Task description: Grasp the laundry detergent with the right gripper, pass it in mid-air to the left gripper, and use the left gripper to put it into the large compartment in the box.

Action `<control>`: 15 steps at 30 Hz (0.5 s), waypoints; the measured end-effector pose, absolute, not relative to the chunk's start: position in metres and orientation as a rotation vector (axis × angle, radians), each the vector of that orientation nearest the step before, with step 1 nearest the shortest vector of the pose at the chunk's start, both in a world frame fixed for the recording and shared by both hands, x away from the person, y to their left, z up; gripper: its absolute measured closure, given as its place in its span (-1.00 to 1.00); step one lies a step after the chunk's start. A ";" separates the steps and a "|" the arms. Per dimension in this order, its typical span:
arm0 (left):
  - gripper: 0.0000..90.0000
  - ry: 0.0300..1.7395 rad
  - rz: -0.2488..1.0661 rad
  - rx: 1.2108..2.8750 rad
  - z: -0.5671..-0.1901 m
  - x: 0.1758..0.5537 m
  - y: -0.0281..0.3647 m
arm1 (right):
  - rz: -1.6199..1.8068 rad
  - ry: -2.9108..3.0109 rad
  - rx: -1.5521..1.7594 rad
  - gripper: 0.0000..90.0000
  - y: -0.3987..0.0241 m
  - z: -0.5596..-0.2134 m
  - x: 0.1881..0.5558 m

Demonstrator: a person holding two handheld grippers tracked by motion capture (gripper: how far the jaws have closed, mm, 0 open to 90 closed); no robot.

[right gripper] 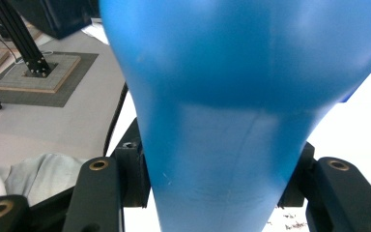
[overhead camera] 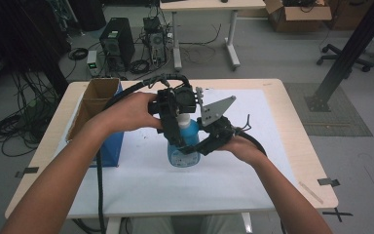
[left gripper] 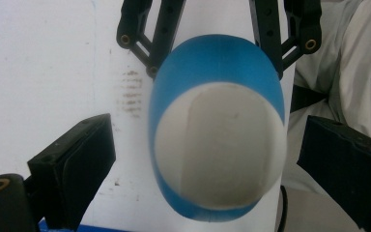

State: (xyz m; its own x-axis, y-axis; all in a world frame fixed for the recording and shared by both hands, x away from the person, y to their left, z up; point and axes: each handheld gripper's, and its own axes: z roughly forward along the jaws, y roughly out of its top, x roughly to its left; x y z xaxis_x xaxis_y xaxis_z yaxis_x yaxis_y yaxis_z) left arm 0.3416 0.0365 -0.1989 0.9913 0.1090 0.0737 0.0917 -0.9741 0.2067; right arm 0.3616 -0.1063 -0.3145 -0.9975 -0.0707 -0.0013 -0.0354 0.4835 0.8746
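A blue bottle with a white cap stands upright on the white sheet near the table's middle. My right gripper comes in from the right and is shut on the bottle's body; in the right gripper view the blue bottle sits squeezed between both jaws. My left gripper hangs over the top of the bottle, pointing down. Its two pads stand open on either side of the cap, with a gap on each side. The right gripper's linkage shows behind the bottle in the left gripper view.
An open cardboard box with blue sides stands at the table's left, close to my left forearm. The white sheet covers most of the wooden table. Computers, cables and a black post stand on the floor beyond.
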 end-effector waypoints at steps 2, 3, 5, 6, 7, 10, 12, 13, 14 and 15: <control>-0.85 0.147 0.119 2.934 -0.202 0.342 0.035 | -1.575 -2.675 0.093 -0.01 -0.107 -0.315 0.362; -0.85 0.144 0.117 2.937 -0.203 0.342 0.035 | -1.573 -2.675 0.092 -0.01 -0.107 -0.315 0.362; -0.81 0.140 0.101 2.939 -0.204 0.343 0.034 | -1.571 -2.677 0.091 -0.01 -0.107 -0.315 0.362; -0.78 0.136 0.091 2.937 -0.205 0.343 0.034 | -1.571 -2.676 0.091 -0.01 -0.107 -0.314 0.362; -0.74 0.134 0.088 2.936 -0.206 0.343 0.034 | -1.572 -2.675 0.091 -0.01 -0.107 -0.315 0.362; -0.74 0.134 0.089 2.940 -0.207 0.343 0.034 | -1.571 -2.676 0.090 -0.01 -0.107 -0.314 0.362; -0.72 0.135 0.091 2.936 -0.206 0.343 0.034 | -1.572 -2.675 0.090 -0.01 -0.107 -0.314 0.362; -0.71 0.134 0.093 2.935 -0.206 0.344 0.034 | -1.573 -2.675 0.090 -0.01 -0.107 -0.314 0.362; -0.70 0.132 0.093 2.936 -0.206 0.344 0.035 | -1.574 -2.675 0.089 -0.01 -0.107 -0.315 0.362; -0.67 0.133 0.092 2.936 -0.206 0.343 0.035 | -1.575 -2.675 0.088 -0.01 -0.107 -0.315 0.362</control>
